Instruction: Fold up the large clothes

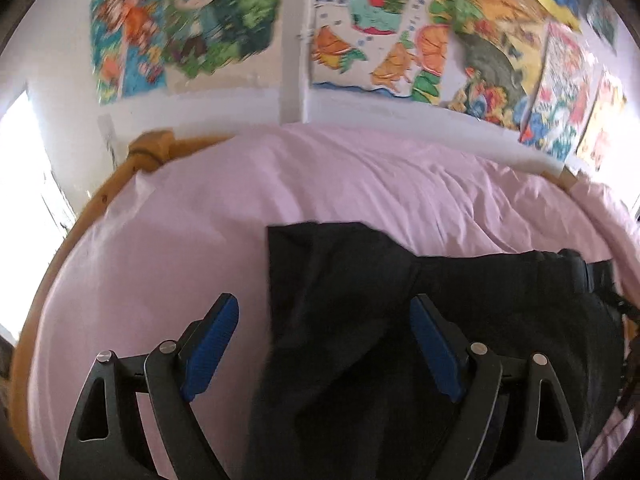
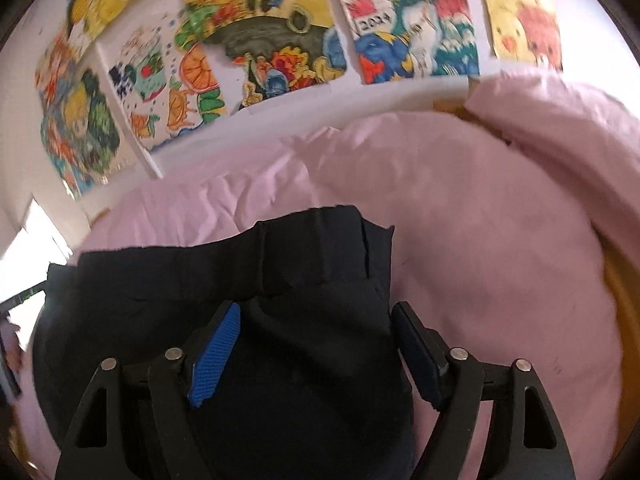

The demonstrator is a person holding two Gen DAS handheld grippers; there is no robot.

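Both our grippers hang open over a dark garment on the pink bed.

Our left gripper (image 1: 324,344) has its jaws spread wide, holding nothing; the dark garment (image 1: 360,304) lies on the pink sheet (image 1: 168,232) from the centre out toward 3 o'clock, one blue pad (image 1: 434,350) over the cloth, the other over bare sheet. Our right gripper (image 2: 316,344) is equally wide open and empty, the garment (image 2: 224,272) filling 6 to 9 o'clock, its hemmed edge at 12. Colourful drawings (image 2: 276,52) line the wall, and the wooden bed frame (image 1: 152,148) shows at 10 o'clock.
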